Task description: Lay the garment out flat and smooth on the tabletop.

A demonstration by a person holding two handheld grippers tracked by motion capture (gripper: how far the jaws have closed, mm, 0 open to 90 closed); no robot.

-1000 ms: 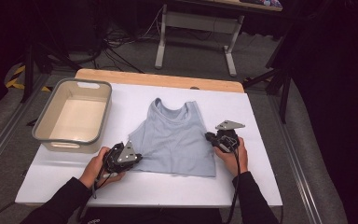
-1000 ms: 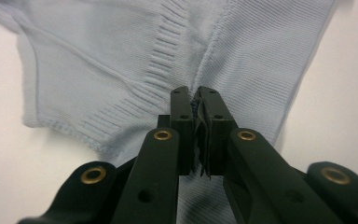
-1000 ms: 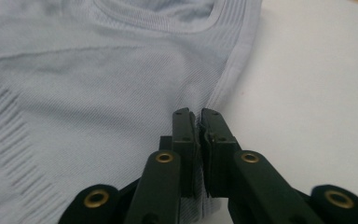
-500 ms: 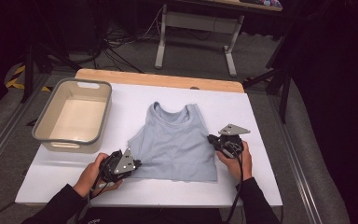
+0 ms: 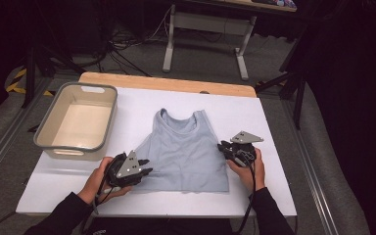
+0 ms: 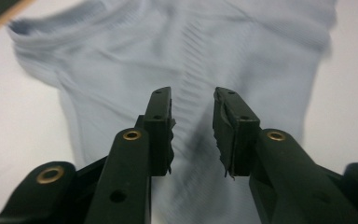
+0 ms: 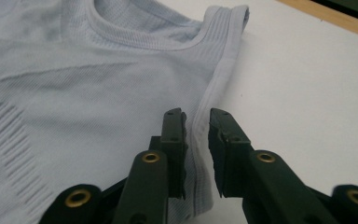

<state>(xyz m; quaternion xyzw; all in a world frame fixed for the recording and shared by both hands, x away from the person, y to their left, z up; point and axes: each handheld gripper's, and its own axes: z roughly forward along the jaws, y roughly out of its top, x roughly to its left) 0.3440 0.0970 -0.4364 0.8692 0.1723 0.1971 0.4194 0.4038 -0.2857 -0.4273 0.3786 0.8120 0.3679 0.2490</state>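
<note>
A light grey sleeveless top (image 5: 186,152) lies flat on the white table (image 5: 254,117), neck toward the far side. My left gripper (image 5: 147,172) sits at the top's lower left edge. Its jaws have just been opening and stand apart above the fabric (image 6: 121,56), pressing on nothing; the left gripper (image 6: 192,93) is open. My right gripper (image 5: 221,146) rests at the top's right side. Its jaws have also just been opening. The right gripper (image 7: 196,114) shows a narrow gap over the side seam of the top (image 7: 74,84), with no fabric pinched.
An empty grey bin (image 5: 108,117) stands at the table's far left. A wooden strip (image 5: 166,83) runs along the far edge. Bare white surface lies to the right of the top and along the near edge. Desk legs and cables stand on the floor beyond.
The top's hem has slid a little toward the near edge, and both hands came slightly nearer with it. Otherwise the hands have hardly moved.
</note>
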